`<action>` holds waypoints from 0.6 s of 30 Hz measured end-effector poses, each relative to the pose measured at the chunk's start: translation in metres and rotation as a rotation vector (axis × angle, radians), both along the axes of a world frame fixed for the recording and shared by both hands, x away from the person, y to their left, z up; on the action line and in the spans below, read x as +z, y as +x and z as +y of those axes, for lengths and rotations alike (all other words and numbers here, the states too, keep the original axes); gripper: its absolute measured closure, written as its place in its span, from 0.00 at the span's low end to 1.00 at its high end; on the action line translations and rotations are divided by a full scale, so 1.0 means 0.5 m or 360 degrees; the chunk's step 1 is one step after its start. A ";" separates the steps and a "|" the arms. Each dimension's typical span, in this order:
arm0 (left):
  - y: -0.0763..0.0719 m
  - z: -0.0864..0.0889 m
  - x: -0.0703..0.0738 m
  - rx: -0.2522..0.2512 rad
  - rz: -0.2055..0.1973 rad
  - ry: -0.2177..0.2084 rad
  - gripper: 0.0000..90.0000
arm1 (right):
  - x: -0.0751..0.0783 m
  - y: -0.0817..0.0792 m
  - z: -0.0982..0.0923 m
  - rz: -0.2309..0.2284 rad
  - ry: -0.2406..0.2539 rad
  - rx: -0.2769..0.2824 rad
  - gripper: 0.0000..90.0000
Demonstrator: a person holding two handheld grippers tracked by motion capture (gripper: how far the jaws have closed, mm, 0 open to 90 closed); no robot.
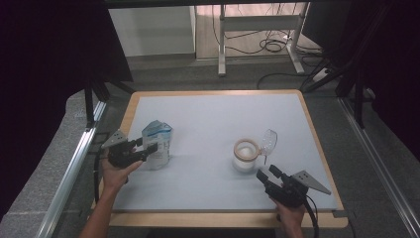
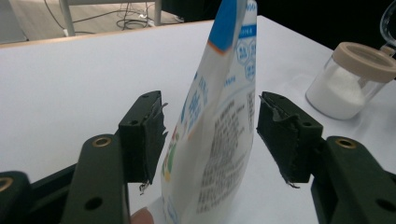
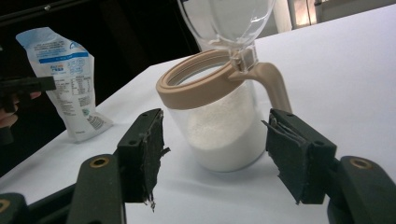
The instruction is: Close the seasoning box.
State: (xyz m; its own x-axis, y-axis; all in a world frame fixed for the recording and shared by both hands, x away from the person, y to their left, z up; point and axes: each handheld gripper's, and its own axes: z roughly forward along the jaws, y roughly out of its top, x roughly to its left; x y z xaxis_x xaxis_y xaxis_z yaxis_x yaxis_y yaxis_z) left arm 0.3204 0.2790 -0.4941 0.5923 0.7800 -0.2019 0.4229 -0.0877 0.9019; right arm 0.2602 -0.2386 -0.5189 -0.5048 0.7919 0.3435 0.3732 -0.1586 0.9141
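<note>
A white and blue pouch stands upright on the left side of the white table. My left gripper straddles it. In the left gripper view the pouch rises between the two open jaws, with a narrow gap to each pad. A clear jar with white powder and a tan rim stands right of centre, its clear lid flipped up. My right gripper is open just in front of the jar, with nothing gripped.
The table has a wooden border. Grey floor and a metal rail lie to its left, and a desk frame with cables stands behind it. The far half of the tabletop is bare.
</note>
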 end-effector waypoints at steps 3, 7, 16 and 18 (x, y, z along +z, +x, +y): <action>-0.008 0.003 -0.008 0.0006 0.0013 0.0016 0.44 | 0.003 0.000 -0.007 -0.0008 -0.0009 -0.0017 0.44; -0.018 0.006 -0.019 0.0002 0.0033 0.0013 0.43 | 0.010 0.003 -0.019 -0.0033 -0.0043 -0.0051 0.52; -0.034 0.011 -0.047 0.0005 0.0092 0.0014 0.39 | 0.054 0.044 -0.074 -0.0066 -0.0175 -0.0196 0.89; -0.036 0.009 -0.052 0.0006 0.0100 0.0028 0.39 | 0.064 0.058 -0.083 -0.0067 -0.0193 -0.0198 0.99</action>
